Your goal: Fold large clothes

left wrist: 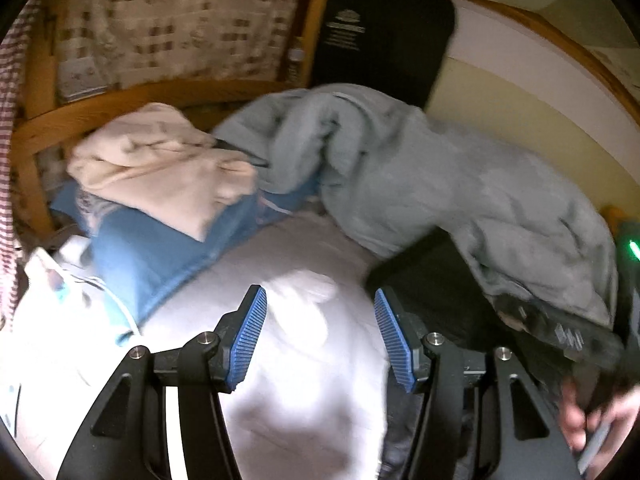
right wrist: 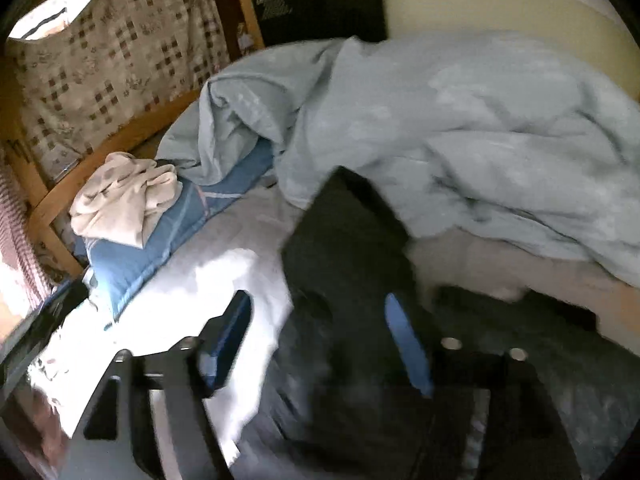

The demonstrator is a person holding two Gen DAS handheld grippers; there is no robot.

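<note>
1. The left gripper [left wrist: 320,336], with black fingers and blue ribbed pads, fills the bottom of its own view. Its jaws stand apart with nothing between them, above the white bed sheet [left wrist: 304,392].
2. The right gripper [right wrist: 318,340] is blurred in its view. Its jaws are also apart, and no cloth is pinched between the pads; the dark garment lies under and behind them.
3. That dark, near-black large garment [right wrist: 352,240] is the task's thing. It lies on the sheet in front of the right gripper, one flat squarish panel reaching toward the crumpled pale blue duvet [right wrist: 460,120].
4. In the left view the same dark cloth [left wrist: 432,280] sits just right of the left jaws, its far edge under the duvet.
5. Further off, a rumpled cream garment [left wrist: 160,168] rests on a blue pillow [left wrist: 152,256] by the wooden bed frame [left wrist: 100,108].
6. Judgement: the dark piece looks partly folded and let go. Further folds or squaring likely remain; the cream garment appears unfolded.
</note>
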